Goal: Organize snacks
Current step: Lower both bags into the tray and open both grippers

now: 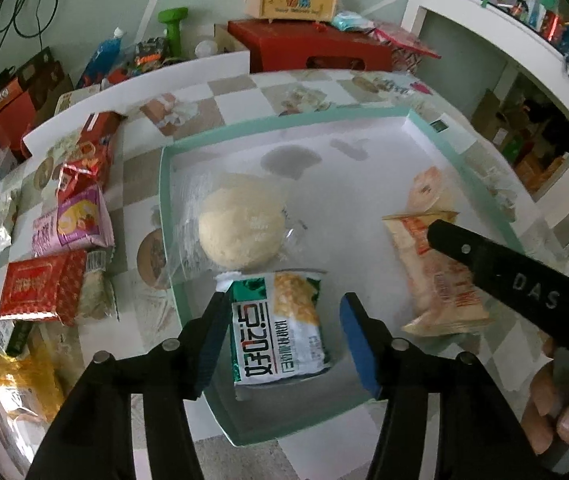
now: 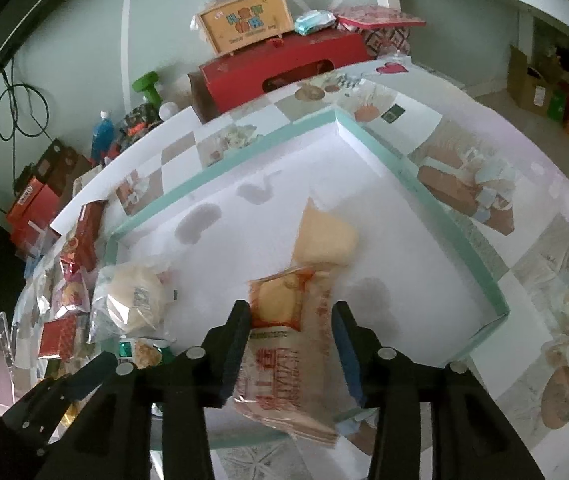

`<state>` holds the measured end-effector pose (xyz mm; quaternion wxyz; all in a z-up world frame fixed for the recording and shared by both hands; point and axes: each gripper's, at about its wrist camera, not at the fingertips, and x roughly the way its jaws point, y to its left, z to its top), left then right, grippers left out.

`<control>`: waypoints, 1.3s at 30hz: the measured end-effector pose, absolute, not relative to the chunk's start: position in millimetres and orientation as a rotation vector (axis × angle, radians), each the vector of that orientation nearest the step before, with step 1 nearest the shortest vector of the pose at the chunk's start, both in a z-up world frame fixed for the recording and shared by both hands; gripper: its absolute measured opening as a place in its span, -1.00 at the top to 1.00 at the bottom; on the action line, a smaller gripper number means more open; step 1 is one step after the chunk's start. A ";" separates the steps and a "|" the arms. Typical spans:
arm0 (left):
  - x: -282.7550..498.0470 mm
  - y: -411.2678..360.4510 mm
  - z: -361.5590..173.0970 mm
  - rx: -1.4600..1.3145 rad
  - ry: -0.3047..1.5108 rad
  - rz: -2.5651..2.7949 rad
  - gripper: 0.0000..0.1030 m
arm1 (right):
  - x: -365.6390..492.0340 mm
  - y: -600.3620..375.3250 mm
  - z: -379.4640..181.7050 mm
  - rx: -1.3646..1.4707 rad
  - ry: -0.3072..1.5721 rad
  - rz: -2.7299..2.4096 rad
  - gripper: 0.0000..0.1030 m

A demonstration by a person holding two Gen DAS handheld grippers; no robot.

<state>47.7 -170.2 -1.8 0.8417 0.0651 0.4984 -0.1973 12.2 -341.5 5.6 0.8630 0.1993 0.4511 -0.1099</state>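
From my left wrist camera I see my left gripper [image 1: 280, 332] with its jaws spread wide on either side of a green-and-white corn snack packet [image 1: 280, 328], which lies flat on the white floor of the shallow tray [image 1: 166, 200] near its front edge; the left pad is close against the packet's edge, the right pad stands clear of it, so nothing is pinched. That packet's long axis runs away from me, along my fingers, with its green-topped end pointing toward the bagged round bun [image 1: 240, 222] just beyond it. Only this view shows the loose packets waiting on the table to the tray's left, a pink one [image 1: 72, 224] and a red one [image 1: 42, 290] among them, and my right gripper's black arm reaching in over the orange packet [image 1: 440, 276]. My right wrist camera gives what the left cannot: my right gripper [image 2: 292, 344] with the orange-and-cream packet [image 2: 288, 356] sitting between its fingers, lengthwise along them, its far end pointing toward the tray's far corner [image 2: 340, 118]. The left pad touches it, but I cannot tell whether the right pad bears on it. This view shows the bun [image 2: 132, 300] at the left and the corn packet [image 2: 144, 352] barely peeking past my left gripper.
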 end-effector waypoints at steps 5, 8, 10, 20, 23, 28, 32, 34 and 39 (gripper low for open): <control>45.7 -168.1 6.5 0.131 1.038 -0.424 -0.13 | 8.9 -340.2 15.5 0.409 0.909 -0.230 0.08; 45.7 -165.4 10.5 0.123 1.032 -0.418 -0.14 | 8.3 -339.5 17.3 0.406 0.903 -0.234 0.08; 45.8 -163.0 12.8 0.116 1.026 -0.412 -0.14 | 8.5 -340.0 16.4 0.410 0.907 -0.238 0.08; 53.7 -129.2 28.4 -0.012 0.983 -0.313 -0.49 | 9.3 -343.9 11.2 0.424 0.925 -0.252 0.08; 56.2 -118.9 31.7 -0.044 0.967 -0.281 -0.55 | 10.8 -339.4 11.2 0.407 0.929 -0.244 -0.06; 63.4 -99.8 29.5 -0.075 0.962 -0.197 -0.61 | 14.0 -326.8 13.7 0.368 0.925 -0.216 -0.20; 67.7 -88.4 25.2 -0.073 0.959 -0.128 -0.82 | 16.1 -320.1 15.0 0.345 0.921 -0.212 -0.42; 67.7 -84.4 24.5 -0.075 0.950 -0.105 -0.99 | 17.0 -318.5 15.3 0.339 0.916 -0.211 -0.60; 67.6 -78.0 25.5 -0.079 0.934 -0.084 -0.99 | 16.9 -319.0 16.6 0.343 0.885 -0.205 -1.00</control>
